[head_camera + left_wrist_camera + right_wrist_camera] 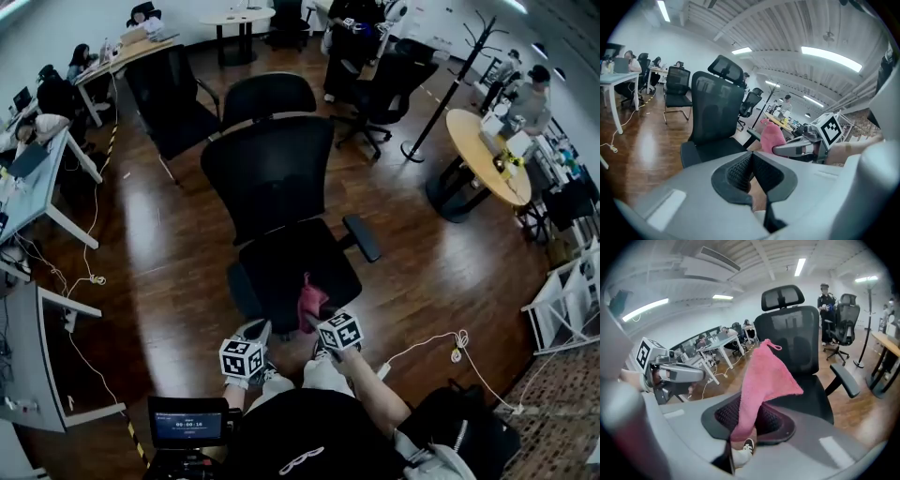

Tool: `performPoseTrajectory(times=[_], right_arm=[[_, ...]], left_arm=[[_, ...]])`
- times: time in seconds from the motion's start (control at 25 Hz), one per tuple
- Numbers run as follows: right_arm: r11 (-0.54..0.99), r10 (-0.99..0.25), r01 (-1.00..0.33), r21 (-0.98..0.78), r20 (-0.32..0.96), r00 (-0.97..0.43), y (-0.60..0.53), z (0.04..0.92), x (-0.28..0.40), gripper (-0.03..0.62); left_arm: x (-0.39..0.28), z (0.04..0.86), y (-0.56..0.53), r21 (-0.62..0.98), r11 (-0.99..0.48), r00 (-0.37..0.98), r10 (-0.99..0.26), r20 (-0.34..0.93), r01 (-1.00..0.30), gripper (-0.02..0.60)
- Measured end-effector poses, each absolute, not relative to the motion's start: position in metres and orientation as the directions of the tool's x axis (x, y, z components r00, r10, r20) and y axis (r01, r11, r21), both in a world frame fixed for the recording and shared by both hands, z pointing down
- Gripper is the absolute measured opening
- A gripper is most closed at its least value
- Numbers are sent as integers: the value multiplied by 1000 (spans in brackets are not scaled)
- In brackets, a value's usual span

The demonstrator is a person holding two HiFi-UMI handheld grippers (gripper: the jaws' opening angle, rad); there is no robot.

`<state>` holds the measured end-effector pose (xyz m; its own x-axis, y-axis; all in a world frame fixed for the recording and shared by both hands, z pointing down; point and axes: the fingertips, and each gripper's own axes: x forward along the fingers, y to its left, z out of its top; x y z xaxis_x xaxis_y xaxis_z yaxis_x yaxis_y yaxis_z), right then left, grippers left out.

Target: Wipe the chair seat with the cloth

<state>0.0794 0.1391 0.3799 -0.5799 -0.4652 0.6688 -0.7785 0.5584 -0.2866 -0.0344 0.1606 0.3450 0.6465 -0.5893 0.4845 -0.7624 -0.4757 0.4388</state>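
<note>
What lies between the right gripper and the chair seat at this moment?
Only the pink cloth, which the right gripper holds in its jaws, in front of the chair seat. The right gripper view shows it.

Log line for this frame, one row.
right gripper: shut on pink cloth | left gripper: shut, empty | pink cloth over chair seat, contact unclear

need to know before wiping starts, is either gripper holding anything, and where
The right gripper pinches the pink cloth by one end. The left gripper is shut, empty.
</note>
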Motion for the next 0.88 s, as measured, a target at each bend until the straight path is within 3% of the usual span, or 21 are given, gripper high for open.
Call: performPoseTrajectory(times=[0.24,0.88], right_arm=[[574,-541,-777,-256,593,-596,142,345,68,68],[597,-570,-771,-219,561,-601,131,327,47,67]], left_arm=[[-49,315,144,412,-481,632,-638,440,-774,-6],[-71,313,130,404,-471,617,-659,430,-784,-6]])
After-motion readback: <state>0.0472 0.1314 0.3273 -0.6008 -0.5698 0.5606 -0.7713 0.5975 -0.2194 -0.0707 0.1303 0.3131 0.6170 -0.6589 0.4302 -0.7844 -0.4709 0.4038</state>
